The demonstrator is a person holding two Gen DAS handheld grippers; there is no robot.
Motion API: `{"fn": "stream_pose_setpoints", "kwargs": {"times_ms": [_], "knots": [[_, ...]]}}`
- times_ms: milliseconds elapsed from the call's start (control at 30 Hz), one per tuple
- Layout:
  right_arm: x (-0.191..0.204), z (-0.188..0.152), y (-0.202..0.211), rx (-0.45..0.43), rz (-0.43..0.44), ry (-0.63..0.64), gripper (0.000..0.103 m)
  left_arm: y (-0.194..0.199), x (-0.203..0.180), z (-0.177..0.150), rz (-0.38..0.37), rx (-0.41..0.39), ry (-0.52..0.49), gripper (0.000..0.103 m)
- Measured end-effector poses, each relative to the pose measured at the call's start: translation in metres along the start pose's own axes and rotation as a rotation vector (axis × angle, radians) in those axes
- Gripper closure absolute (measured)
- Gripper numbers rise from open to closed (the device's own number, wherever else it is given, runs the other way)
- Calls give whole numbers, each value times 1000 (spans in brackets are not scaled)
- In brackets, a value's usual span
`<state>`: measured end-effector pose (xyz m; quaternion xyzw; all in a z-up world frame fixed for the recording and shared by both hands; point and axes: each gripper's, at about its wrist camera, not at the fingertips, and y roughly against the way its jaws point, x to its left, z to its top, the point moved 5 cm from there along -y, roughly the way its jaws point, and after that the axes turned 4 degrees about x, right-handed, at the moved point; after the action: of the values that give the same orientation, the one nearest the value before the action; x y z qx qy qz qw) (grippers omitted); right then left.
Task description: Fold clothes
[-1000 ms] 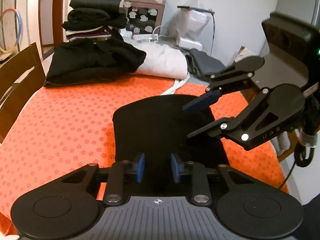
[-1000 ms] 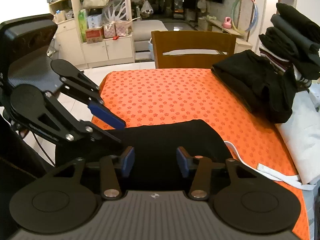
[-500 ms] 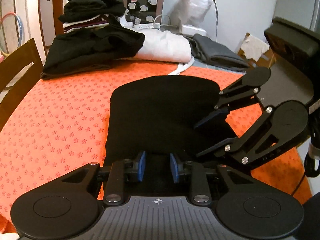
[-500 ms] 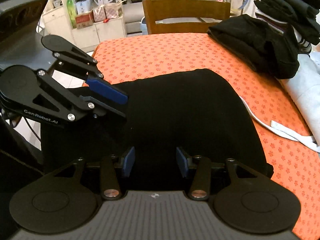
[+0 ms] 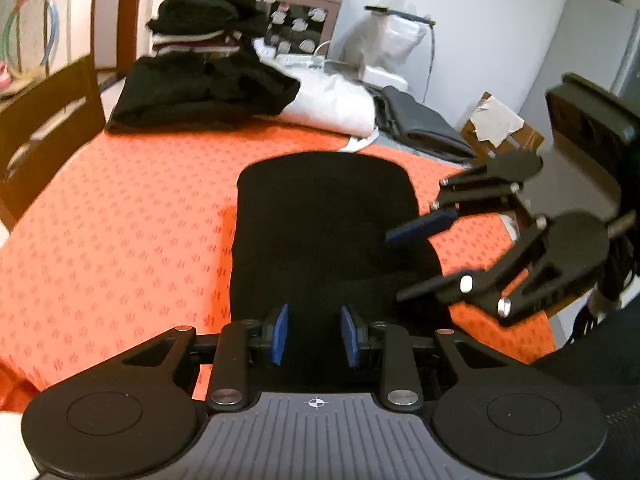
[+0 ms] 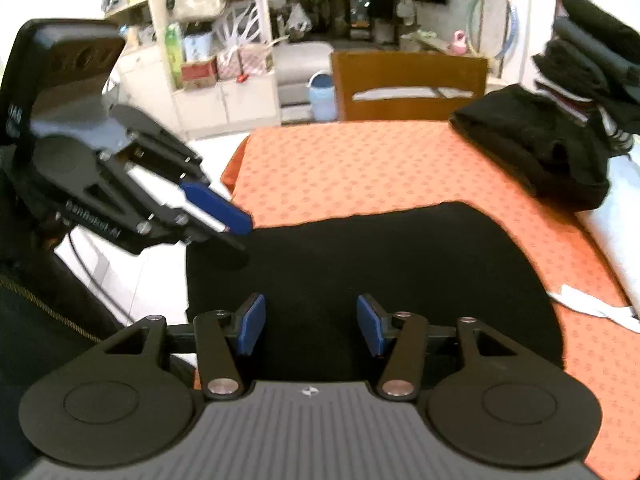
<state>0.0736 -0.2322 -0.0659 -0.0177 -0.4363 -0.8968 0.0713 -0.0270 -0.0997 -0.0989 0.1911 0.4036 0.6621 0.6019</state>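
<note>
A folded black garment (image 5: 328, 216) lies flat on the orange tablecloth (image 5: 120, 232); it also shows in the right wrist view (image 6: 380, 264). My left gripper (image 5: 314, 334) is open and empty above the garment's near edge. My right gripper (image 6: 310, 324) is open and empty above the garment's other side. Each gripper appears in the other's view: the right one (image 5: 404, 264) at the garment's right edge, the left one (image 6: 236, 236) at its left edge, both open and above the cloth.
A black clothes pile (image 5: 200, 88) with a tall folded stack (image 5: 212, 12) behind it lies at the table's far end, next to white fabric (image 5: 332, 100) and grey clothing (image 5: 424, 124). A wooden chair (image 6: 408, 84) stands at one table end.
Both grippers have lifted and pulled back from the garment, which now lies smoothed and flat. The gap between the two grippers has widened. Both stay open.
</note>
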Motion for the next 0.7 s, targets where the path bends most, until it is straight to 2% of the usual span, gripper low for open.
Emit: {"fn": "stream_pose_setpoints", "kwargs": {"times_ms": [100, 267, 367, 500, 700], "knots": [[5, -13, -20, 61, -17, -1, 45, -18, 2, -10, 11, 36, -3, 70], [7, -16, -21, 40, -31, -33, 45, -19, 10, -12, 3, -6, 39, 68], [2, -11, -8, 4, -54, -72, 45, -7, 6, -8, 9, -51, 24, 65], [-15, -2, 17, -88, -134, -135, 43, 3, 7, -1, 20, -101, 15, 63], [-53, 17, 17, -137, -223, -174, 39, -15, 6, -3, 5, -36, -7, 64]]}}
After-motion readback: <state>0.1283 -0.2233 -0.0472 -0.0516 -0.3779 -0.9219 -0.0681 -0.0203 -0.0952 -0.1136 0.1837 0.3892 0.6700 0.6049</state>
